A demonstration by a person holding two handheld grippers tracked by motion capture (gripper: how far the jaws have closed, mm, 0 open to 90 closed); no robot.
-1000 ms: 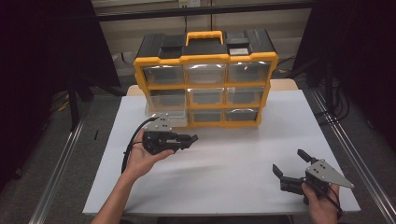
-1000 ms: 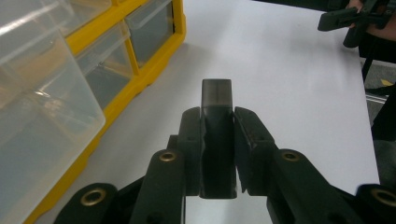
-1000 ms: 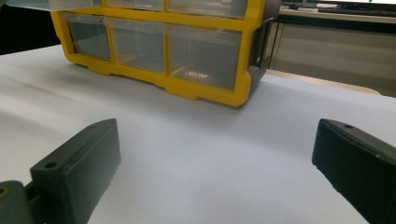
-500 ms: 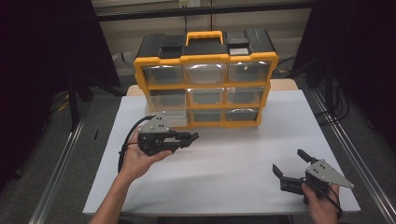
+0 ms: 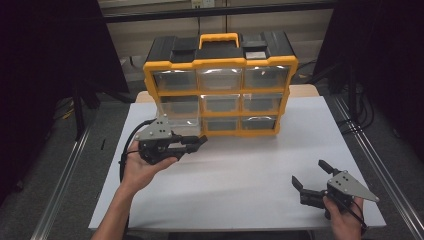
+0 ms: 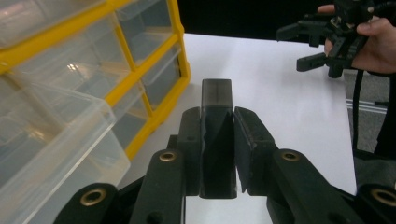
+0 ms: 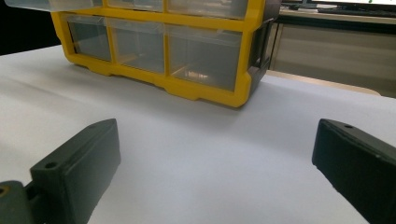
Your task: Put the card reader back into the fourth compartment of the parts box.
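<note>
While the left gripper (image 5: 192, 142) hangs above the white tabletop (image 5: 250, 170), its jaws are clamped on a small dark block (image 6: 216, 135), just beside a clear drawer (image 6: 51, 140) pulled out of the yellow organizer cabinet (image 5: 220, 85). Well apart, near the tabletop's front right corner, the right gripper (image 5: 311, 181) rests with its jaws spread wide and nothing between them.

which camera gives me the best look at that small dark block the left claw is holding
The left gripper view: the small dark rectangular block sits close up, clamped between the left claw. The high view shows only a dark tip at that claw. The right gripper view looks at the yellow drawer cabinet.
</note>
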